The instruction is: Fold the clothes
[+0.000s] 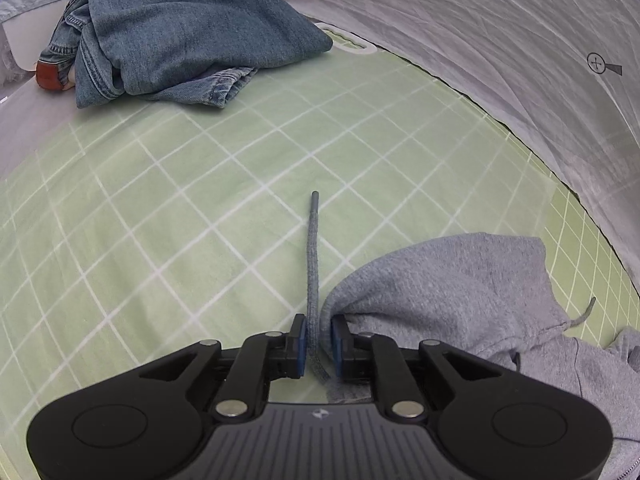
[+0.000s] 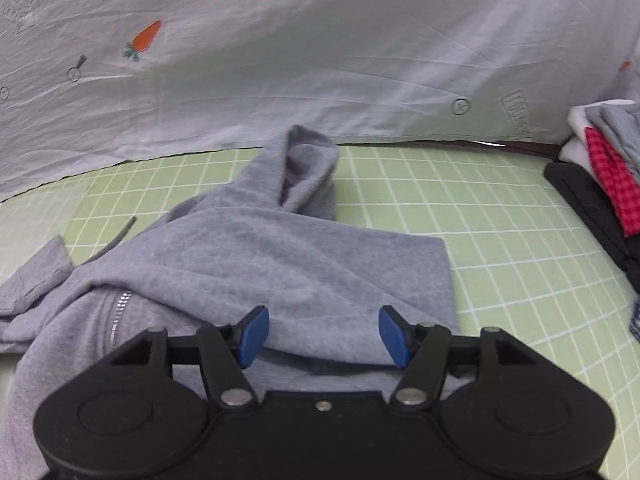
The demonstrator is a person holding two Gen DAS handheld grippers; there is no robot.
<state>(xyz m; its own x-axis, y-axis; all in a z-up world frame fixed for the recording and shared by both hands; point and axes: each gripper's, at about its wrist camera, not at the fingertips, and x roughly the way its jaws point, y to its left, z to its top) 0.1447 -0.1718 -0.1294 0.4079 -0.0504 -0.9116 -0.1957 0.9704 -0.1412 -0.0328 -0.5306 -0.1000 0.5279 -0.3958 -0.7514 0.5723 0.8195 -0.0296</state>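
Note:
A grey zip hoodie (image 2: 256, 256) lies crumpled on the green grid mat (image 2: 500, 240), its hood (image 2: 308, 168) standing up at the far side and its zipper (image 2: 118, 320) at the left. My right gripper (image 2: 323, 336) hovers over the hoodie's folded edge with its jaws wide apart and no cloth pinched between the blue pads. In the left wrist view the same hoodie (image 1: 460, 292) lies at the right. Its dark grey drawstring (image 1: 313, 264) stretches straight away across the mat (image 1: 160, 200) and runs back between the pads of my left gripper (image 1: 319, 342). A gap shows beside the cord, so that gripper is open.
A heap of blue jeans (image 1: 180, 36) lies at the mat's far left corner. A stack of folded clothes, red check (image 2: 616, 184) on black, sits at the right edge. A wrinkled white sheet with small prints (image 2: 320, 40) rises behind the mat.

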